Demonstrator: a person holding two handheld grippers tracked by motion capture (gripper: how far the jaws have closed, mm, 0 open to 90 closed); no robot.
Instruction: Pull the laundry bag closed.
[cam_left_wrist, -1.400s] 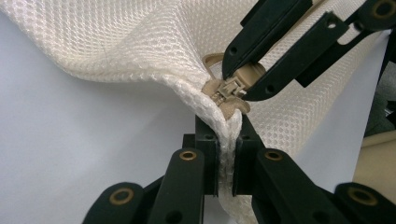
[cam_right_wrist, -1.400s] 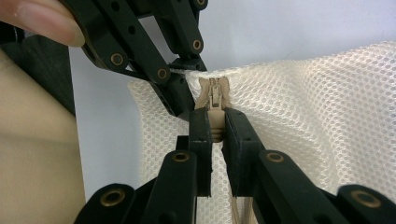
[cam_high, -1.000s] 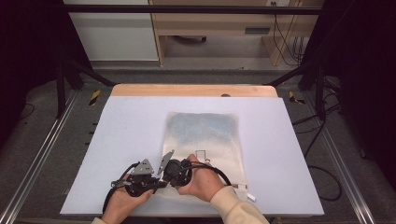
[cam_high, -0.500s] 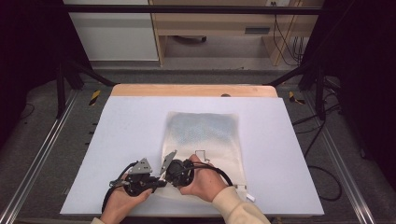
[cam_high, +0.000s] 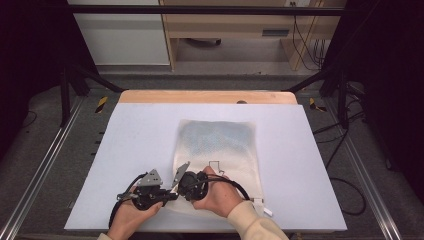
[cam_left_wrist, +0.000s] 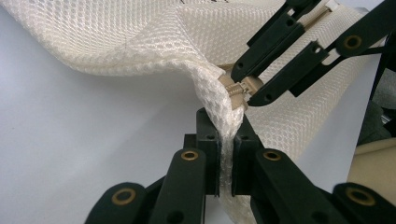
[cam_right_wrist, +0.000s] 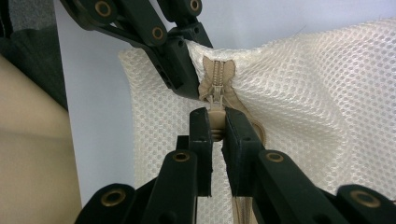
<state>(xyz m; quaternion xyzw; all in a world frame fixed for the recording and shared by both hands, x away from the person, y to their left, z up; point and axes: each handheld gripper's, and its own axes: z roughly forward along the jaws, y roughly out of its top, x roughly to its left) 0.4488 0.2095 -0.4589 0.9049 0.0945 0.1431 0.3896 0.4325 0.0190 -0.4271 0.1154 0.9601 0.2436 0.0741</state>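
left gripper (cam_left_wrist: 225, 154) jaws clamp mesh bag (cam_left_wrist: 140, 42) edge | right gripper (cam_right_wrist: 216, 140) jaws pinch zipper pull (cam_right_wrist: 215, 122)

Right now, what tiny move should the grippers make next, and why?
Probably the right gripper should draw the zipper pull along the zipper, away from the left gripper. Its jaws already pinch the pull, and the left one clamps the mesh bag corner steady.

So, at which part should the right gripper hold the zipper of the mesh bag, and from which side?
Probably the beige pull tab, as the right gripper has it now: it sticks out from the slider, offering two flat faces. Come in along the zipper line, opposite the left gripper, which pinches the mesh bag at its corner.
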